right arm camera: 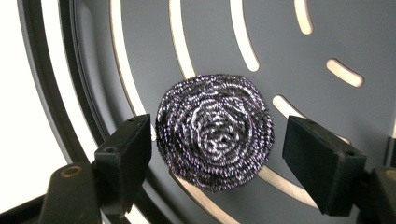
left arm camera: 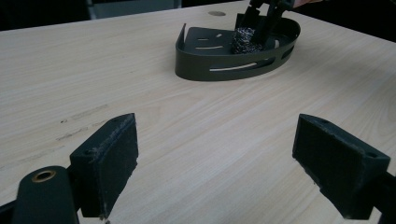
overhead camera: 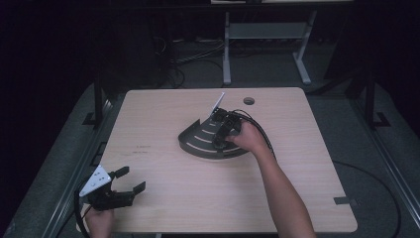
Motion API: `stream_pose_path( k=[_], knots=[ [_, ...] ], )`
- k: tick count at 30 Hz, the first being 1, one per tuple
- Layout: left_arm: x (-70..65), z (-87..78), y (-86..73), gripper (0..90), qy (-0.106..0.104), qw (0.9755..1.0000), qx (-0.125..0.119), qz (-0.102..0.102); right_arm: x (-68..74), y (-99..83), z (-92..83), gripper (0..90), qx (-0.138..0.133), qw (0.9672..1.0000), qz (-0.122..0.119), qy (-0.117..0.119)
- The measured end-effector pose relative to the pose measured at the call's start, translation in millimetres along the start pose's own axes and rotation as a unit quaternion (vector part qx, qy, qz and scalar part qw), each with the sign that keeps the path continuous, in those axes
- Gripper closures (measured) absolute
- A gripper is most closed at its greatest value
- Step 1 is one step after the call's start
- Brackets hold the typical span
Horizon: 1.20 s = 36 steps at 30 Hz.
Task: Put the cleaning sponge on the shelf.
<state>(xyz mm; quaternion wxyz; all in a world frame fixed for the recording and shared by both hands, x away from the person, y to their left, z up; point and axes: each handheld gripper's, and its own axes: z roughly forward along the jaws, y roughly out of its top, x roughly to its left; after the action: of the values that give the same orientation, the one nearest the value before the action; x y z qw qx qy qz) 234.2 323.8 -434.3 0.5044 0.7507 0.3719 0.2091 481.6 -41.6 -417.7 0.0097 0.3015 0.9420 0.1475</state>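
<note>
A dark slotted corner tray (overhead camera: 195,144) lies at the middle of the wooden table. In it rests a round steel-wool scourer (right arm camera: 215,133), which also shows inside the tray's rim (left arm camera: 196,70) as a grey lump (left arm camera: 246,39). My right gripper (overhead camera: 219,143) points down into the tray. It (right arm camera: 217,140) stands open astride the scourer, with a gap at the right pad (right arm camera: 317,163), and the left pad (right arm camera: 126,158) is at its edge. My left gripper (overhead camera: 132,179) hovers near the table's front left corner, open (left arm camera: 215,140) with nothing between its pads.
A round cable hole (overhead camera: 248,100) is in the table's far edge behind the tray. The right gripper's cable (overhead camera: 262,131) loops over the hand. A piece of tape (overhead camera: 344,200) marks the front right corner. Metal frame legs (overhead camera: 227,54) stand on the floor beyond the table.
</note>
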Motion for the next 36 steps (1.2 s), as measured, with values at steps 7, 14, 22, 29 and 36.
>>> stream_pose_path(
  k=[7,14,22,29,36],
  knots=[
    [-0.2,2.1,0.4,13.7,-0.002,1.0,0.002,-0.001,-0.6,-7.5,-8.3,20.3,-0.013,0.9999,0.005,0.008],
    [0.2,1.3,-0.4,13.7,0.0,1.0,0.003,-0.001,0.3,-15.0,-16.8,18.5,-0.012,0.9999,0.005,0.004],
    [0.0,0.7,-1.2,13.7,0.0,1.0,0.003,-0.003,4.1,-26.3,-28.3,18.3,-0.033,0.9994,-0.002,0.006],
    [-0.2,0.1,-0.8,13.7,0.002,1.0,0.003,-0.001,4.3,-37.8,-37.1,18.0,-0.038,0.9993,0.002,0.0],
    [-1.6,1.4,-0.5,13.7,0.001,1.0,0.005,0.002,2.9,-52.6,-47.5,17.7,-0.044,0.999,0.007,-0.003]
  ],
)
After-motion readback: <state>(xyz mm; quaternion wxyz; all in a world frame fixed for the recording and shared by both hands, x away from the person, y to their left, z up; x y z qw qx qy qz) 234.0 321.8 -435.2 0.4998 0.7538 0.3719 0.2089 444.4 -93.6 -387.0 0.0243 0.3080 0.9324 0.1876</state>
